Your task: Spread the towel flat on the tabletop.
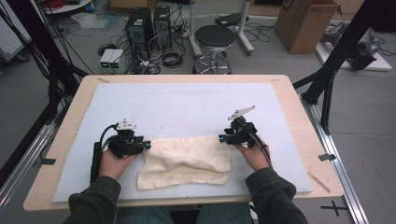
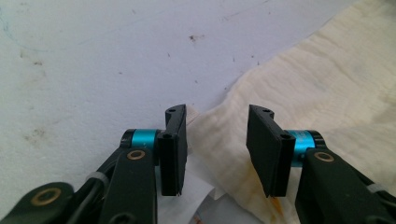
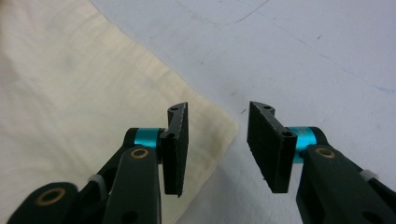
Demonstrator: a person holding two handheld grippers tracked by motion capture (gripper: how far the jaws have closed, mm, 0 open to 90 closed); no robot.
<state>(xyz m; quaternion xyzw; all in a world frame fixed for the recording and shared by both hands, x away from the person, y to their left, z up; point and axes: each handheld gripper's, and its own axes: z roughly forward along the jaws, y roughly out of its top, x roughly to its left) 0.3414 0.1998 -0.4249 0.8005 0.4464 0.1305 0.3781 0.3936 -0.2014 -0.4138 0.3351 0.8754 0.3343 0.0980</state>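
The cream-coloured, crumpled cotton cloth (image 1: 186, 162) lies on the pale blue-grey foam mat (image 1: 187, 105) that covers the light wooden worktop (image 1: 299, 112), close to the near edge, right in front of the seated person. It looks folded over on itself, with a ragged lower edge and a faint yellowish stain that shows in the left gripper view (image 2: 327, 93). The left tongs (image 1: 145, 145) sit at the cloth's upper left corner, and in their own view (image 2: 217, 149) the black jaws stand partly apart with that corner of cloth lying between them, the pads not pressing on it. Over on the other side, the right tongs (image 1: 222, 138) hover at the cloth's upper right corner; in their own view (image 3: 217, 149) the jaws are likewise parted to a middling gap, the left jaw over the rounded cloth corner (image 3: 93, 107), the right jaw over bare mat, nothing pinched. Both hands come in low from the near side, dark green sleeves (image 1: 273, 196) resting by the worktop's edge. Beyond the worktop, a round black stool (image 1: 214, 37) stands on the grey floor, with a brown cardboard box (image 1: 303, 23) off to the right.
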